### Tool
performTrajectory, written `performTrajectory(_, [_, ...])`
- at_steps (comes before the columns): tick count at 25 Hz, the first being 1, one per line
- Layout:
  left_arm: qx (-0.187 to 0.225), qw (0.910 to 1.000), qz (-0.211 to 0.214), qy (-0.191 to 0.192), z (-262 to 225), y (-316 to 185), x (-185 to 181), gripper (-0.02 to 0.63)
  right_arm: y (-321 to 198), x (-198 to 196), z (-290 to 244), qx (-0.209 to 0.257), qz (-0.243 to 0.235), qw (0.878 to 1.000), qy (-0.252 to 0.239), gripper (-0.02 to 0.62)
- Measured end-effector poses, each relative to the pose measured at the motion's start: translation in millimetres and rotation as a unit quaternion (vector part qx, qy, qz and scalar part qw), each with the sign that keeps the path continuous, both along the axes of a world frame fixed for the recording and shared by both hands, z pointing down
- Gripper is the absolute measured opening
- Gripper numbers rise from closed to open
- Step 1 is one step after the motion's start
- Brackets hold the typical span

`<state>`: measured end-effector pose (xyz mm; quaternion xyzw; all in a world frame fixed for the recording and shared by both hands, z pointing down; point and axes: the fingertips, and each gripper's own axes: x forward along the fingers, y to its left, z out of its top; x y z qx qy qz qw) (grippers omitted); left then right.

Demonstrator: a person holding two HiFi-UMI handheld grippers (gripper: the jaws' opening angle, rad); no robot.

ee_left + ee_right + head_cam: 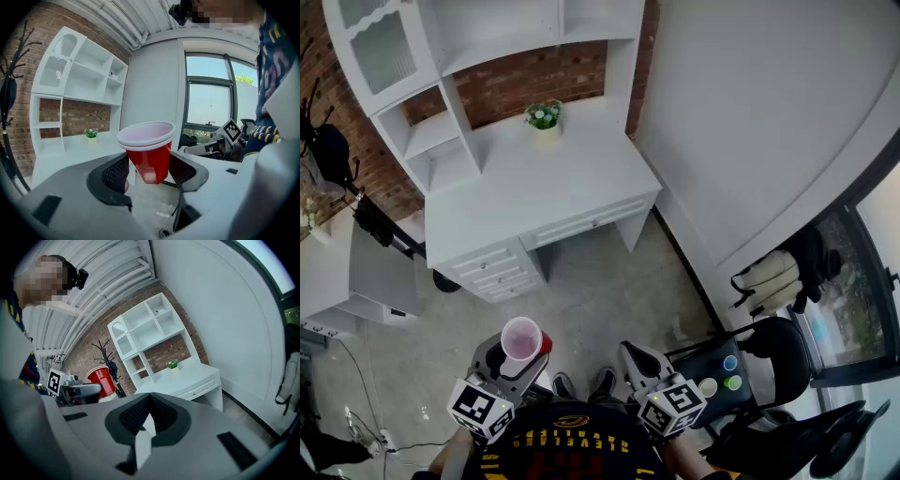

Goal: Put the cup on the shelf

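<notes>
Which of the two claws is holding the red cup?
The left claw: its jaws press on the sides of the red cup, which stands rim up. The right claw is shut, with nothing between its jaws.

A white desk (572, 178) stood at the far side against a red brick wall (530, 82). A white shelf unit (497, 28) rose from the desk's rear and left edges. A small potted plant (544, 116) sat at the back of the desktop. Drawers (492, 267) were fitted under the left end. The floor (600, 300) was grey and glossy. A plain white wall (750, 112) ran along the right, ending near at a large window (855, 314) that admitted daylight. A black chair (783, 352) stood near right. A dark coat stand (328, 150) stood far left.
</notes>
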<state>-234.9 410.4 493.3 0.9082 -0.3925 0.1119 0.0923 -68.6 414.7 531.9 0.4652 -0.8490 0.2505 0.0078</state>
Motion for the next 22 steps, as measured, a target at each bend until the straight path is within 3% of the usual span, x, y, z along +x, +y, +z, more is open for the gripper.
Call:
performTrajectory(15, [0.021,0.9996,0.012,-0.016,-7.8,1.3,9.9,0.264,4.2,9.4,-0.9,0.01,0.019,1.0,0.018,-0.003])
performTrajectory(22, [0.033,0.9992,0.004,-0.02,-14.4,-1.1,41.6,0.264,-1.5,38.3,-6.9,0.044,0.014,0.998,0.041,-0.003])
